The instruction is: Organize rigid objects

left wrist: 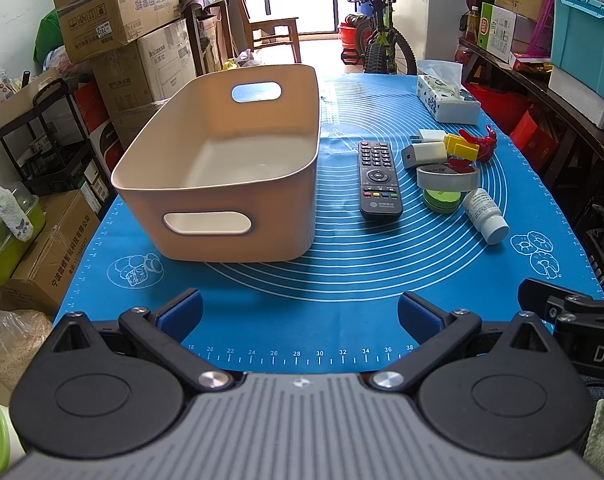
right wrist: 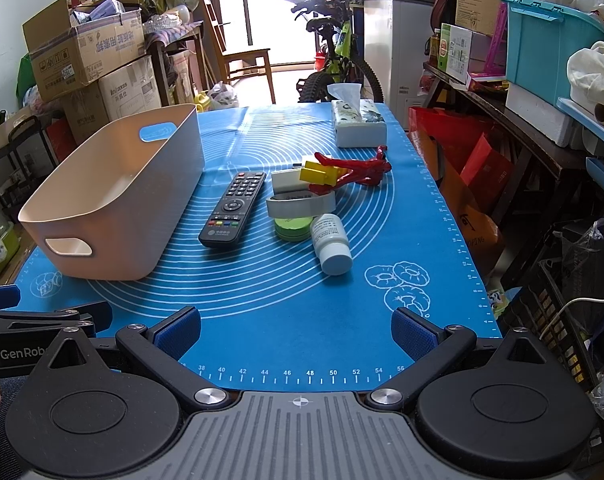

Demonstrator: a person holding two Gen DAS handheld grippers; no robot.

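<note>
Nothing organized yet, by the look of it. Beige bin (left wrist: pixel 218 168) on the left half of the blue mat (left wrist: pixel 341 280), inside bare as far as both views show, no item over its rim.

Everything still out on the mat, to the right of the bin:
- Black remote (left wrist: pixel 379 178), just beside the bin, lying flat, not touching it.
- White charger block (left wrist: pixel 423 155) and a yellow block (left wrist: pixel 461 147) in a tight cluster further right, with a red figure (left wrist: pixel 479 144) touching or overlapping them; exact contact hard to tell.
- Grey tape roll (left wrist: pixel 447 178) resting partly on a green round tin (left wrist: pixel 441 200).
- White bottle (left wrist: pixel 486 214) on its side, nearest the right edge of the cluster, just beside the tin.
- Tissue box (left wrist: pixel 447 100) at the far end, well apart from the rest; soft pack, probably not part of the job.

Left gripper (left wrist: pixel 300 312) low over the near edge of the mat, jaws spread wide, nothing between the blue pads (left wrist: pixel 182 312). Right gripper (right wrist: pixel 296 330) likewise at the near edge, jaws wide apart, empty, roughly facing the bottle and tin.

Judged progress: 0 of about 7 loose items in the bin. All picking and placing left to do. Likely easy first picks: bottle for the right side, remote for the left, both free of the pile.
</note>
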